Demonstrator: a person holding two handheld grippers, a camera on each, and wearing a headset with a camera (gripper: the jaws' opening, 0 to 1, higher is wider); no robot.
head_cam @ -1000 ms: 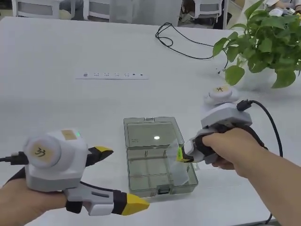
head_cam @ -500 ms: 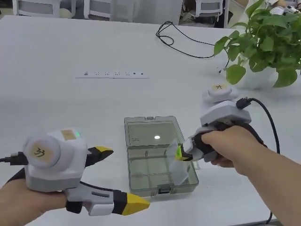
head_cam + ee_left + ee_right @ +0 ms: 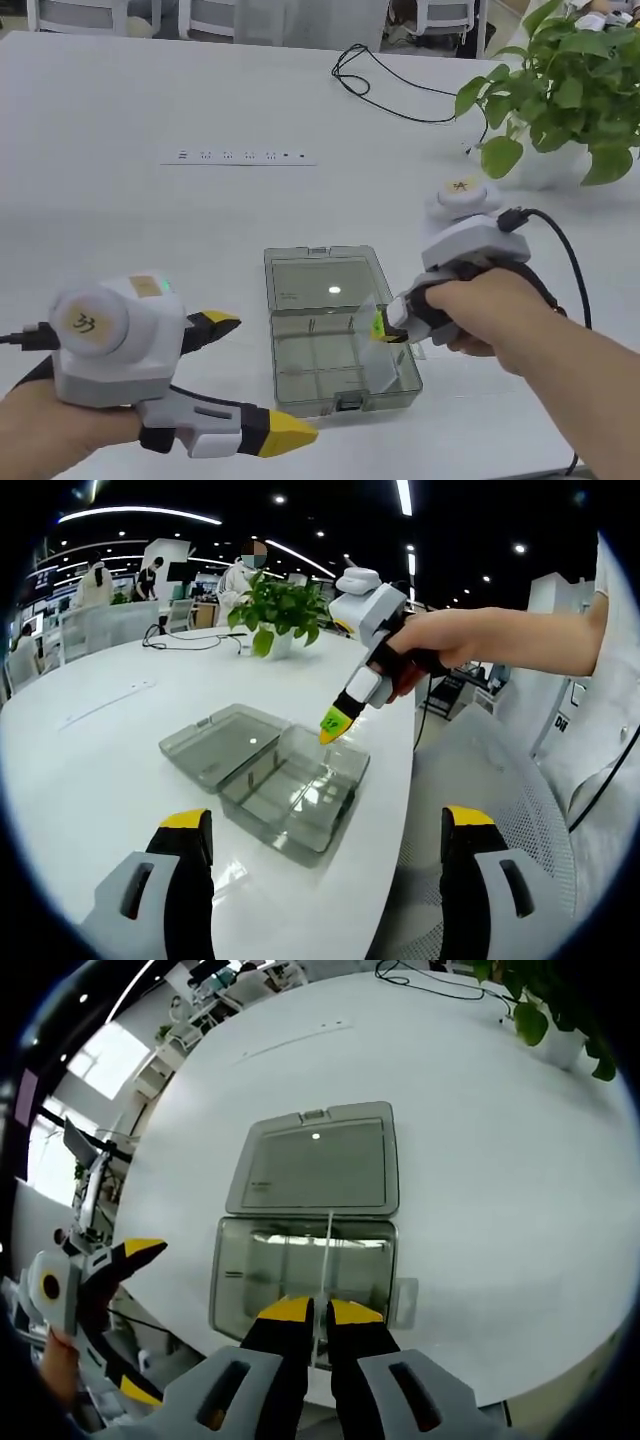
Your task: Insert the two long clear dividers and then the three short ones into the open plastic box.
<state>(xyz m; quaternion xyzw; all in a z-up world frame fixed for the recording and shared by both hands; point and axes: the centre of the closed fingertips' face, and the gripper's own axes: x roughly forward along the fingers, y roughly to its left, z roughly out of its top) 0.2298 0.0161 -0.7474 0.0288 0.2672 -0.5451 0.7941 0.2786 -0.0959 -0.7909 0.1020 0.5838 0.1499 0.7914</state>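
Observation:
The open clear plastic box lies mid-table, with its lid [image 3: 320,278] flat behind the tray [image 3: 300,390]. Faint partition lines cross the tray floor. My right gripper [image 3: 385,328] is over the tray's right side, shut on a clear divider [image 3: 372,345] that hangs down into the tray. In the right gripper view the divider [image 3: 328,1245] is edge-on, a thin line running from my right gripper [image 3: 318,1312] across the tray [image 3: 240,1270]. My left gripper [image 3: 255,378] is open and holds nothing, left of the box. In its own view the left gripper [image 3: 325,825] faces the box [image 3: 250,780].
A white power strip [image 3: 238,158] lies further back on the table. A potted plant [image 3: 560,90] and a black cable [image 3: 400,90] are at the back right. A small clear piece [image 3: 405,1300] lies beside the tray's right wall. The table's front edge is close.
My right gripper has edged left and the divider now hangs over the tray's right part. The left gripper has stayed put.

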